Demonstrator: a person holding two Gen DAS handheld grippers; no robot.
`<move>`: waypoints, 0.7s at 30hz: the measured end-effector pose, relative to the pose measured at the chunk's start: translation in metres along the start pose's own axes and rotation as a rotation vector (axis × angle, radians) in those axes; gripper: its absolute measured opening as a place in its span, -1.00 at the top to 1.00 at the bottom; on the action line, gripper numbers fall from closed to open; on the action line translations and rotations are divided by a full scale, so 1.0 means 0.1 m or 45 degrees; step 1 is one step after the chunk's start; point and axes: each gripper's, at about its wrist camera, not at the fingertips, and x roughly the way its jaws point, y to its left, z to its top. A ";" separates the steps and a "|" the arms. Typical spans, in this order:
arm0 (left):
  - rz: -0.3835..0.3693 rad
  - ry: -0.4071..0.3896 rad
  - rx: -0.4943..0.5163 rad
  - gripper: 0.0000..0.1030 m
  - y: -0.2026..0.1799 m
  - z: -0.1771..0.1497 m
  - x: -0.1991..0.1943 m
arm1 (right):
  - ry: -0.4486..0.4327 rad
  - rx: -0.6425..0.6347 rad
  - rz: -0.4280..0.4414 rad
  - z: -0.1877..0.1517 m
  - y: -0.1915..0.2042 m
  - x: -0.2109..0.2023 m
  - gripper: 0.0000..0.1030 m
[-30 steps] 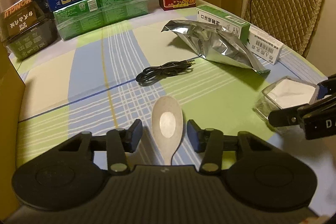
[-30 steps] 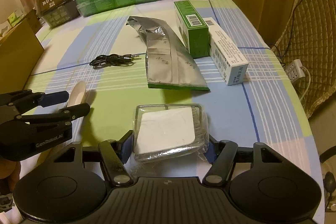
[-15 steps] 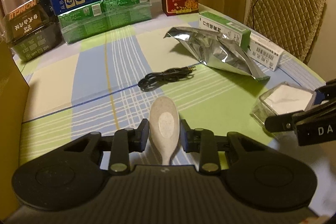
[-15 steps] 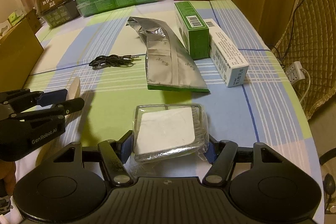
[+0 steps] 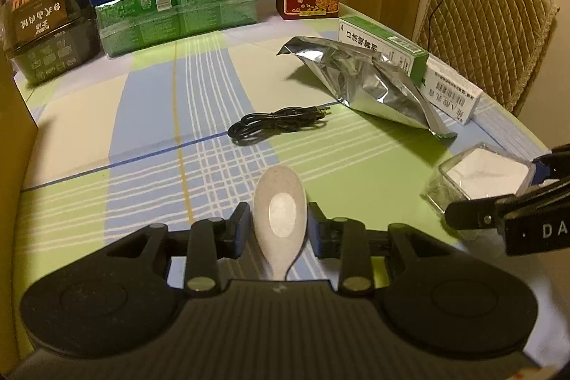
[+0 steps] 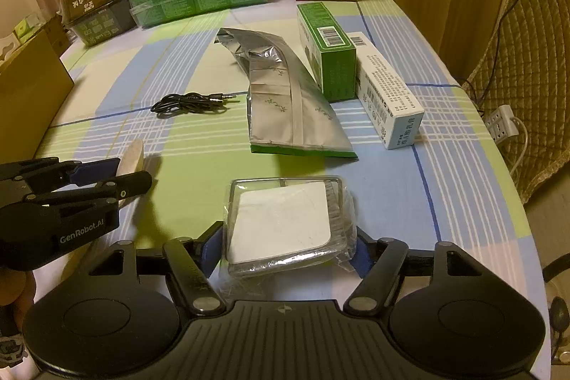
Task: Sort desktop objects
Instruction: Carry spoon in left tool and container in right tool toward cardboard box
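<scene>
— What sits in the left claw [image 5: 279, 227]?
— A pale beige plastic spoon [image 5: 280, 212], bowl pointing forward, pinched at both sides.
— And the right claw [image 6: 285, 246]?
— A clear plastic-wrapped square box with a white top [image 6: 285, 223], flat between its fingers.

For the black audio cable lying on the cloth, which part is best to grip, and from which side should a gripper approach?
Grip the black cable at the middle of its bundle, where the loops lie together, not at the thin plug end beside the foil bag. Probably come from above with the fingers across the bundle: it lies flat and limp on the tablecloth, so a sideways approach would likely push it along.
</scene>
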 end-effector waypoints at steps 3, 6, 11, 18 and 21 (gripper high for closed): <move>0.000 -0.013 0.003 0.44 -0.02 0.00 0.02 | 0.000 -0.008 -0.005 0.00 0.00 0.01 -0.39; 0.001 -0.011 -0.010 0.46 -0.02 0.01 0.03 | 0.001 -0.009 -0.008 0.00 -0.01 0.02 -0.43; 0.017 0.001 -0.009 0.47 -0.02 0.02 0.01 | 0.000 -0.024 -0.018 0.02 0.00 0.04 -0.47; 0.005 -0.013 -0.017 0.47 -0.03 0.03 -0.05 | -0.006 -0.033 -0.037 0.01 0.02 0.04 -0.25; 0.000 -0.017 -0.026 0.47 -0.05 0.02 -0.11 | -0.025 -0.014 -0.054 0.01 0.00 0.01 -0.22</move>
